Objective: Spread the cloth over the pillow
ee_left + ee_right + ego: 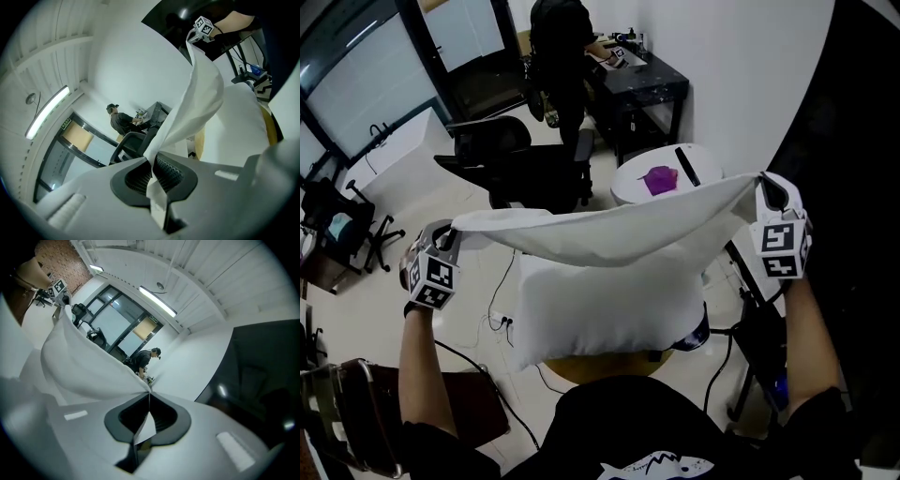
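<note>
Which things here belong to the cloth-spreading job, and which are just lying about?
Job:
white cloth, stretched in the air
pillow beneath it
left claw and right claw, each shut on a cloth end

Lying about:
purple object on round white table
black office chair
person at the far bench

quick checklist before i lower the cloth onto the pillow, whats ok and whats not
1. Left hand-held gripper shut on a cloth corner: ok.
2. Right hand-held gripper shut on the other corner: ok.
3. Cloth stretched between the two grippers, with only a slight sag in the middle: ok.
4. Cloth held above the pillow, not resting on it yet: ok.
5. Pillow lying flat beneath, roughly centred between the grippers: ok.
6. Cloth large enough to cover the whole pillow: cannot tell, since its far part is not spread out.
</note>
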A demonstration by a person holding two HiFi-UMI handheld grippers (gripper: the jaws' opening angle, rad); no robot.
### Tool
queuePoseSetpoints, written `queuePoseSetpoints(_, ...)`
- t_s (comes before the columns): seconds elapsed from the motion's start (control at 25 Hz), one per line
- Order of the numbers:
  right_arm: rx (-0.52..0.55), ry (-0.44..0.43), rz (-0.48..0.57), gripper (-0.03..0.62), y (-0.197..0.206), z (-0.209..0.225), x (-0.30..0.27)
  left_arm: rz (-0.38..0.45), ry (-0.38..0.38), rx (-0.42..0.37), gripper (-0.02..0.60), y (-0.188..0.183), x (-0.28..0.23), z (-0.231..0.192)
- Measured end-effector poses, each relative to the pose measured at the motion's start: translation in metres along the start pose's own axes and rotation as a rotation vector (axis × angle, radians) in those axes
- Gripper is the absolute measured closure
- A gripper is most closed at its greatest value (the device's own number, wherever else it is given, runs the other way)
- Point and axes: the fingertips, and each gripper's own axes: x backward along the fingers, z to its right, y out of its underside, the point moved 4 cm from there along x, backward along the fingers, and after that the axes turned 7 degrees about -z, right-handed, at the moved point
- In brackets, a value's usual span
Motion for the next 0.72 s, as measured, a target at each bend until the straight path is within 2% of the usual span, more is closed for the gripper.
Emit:
queuePoseSetpoints(0.2, 0.044, 0.055, -0.014, 0.582, -0.025, 0.026, -0.025, 0.049, -0.035, -0.001, 0.581, -0.017, -0.011, -0.043)
queuePoseSetpoints(0.32, 0.075, 0.067, -0.033, 0.582, -0.036, 0.036, -0.041, 0.054, -0.026, -0.023, 0.581, -0.025, -0.022, -0.06)
queuePoseSetpoints(0.52, 0.059, 0.047, -0.058, 0.582, -0.043, 0.042, -0.064, 0.037, 0.103, 0.003, 0.581, -0.03, -0.052, -0.059)
queuePoseSetpoints(0.72, 0.025, 0.039, -0.053, 0.582, -0.043, 0.038, -0.067, 0.025, 0.257, 0.004, 0.581, -0.022, -0.065, -0.021)
